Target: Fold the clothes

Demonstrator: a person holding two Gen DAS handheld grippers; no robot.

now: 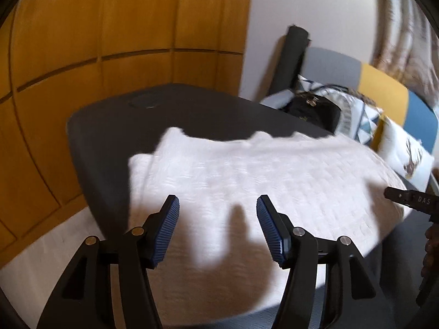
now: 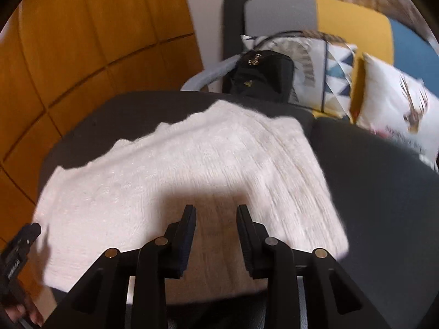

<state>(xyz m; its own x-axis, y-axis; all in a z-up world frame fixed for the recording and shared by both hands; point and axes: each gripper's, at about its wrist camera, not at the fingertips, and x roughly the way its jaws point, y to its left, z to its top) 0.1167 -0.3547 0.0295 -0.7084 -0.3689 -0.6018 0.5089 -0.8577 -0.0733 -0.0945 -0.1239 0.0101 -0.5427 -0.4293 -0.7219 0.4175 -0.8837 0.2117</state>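
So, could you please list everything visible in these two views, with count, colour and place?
knit garment: one, white, lying flat on the table
table: one, dark grey, in front of the wall panels
wall panels: several, orange-brown wood, behind the table
bag: one, black, on the sofa just past the table
cushions: at least two, white with prints, on the sofa
sofa: one, grey, yellow and blue sections, right of the table
left tongs: one, black with blue pads, open above the garment
right tongs: one, black, open above the garment
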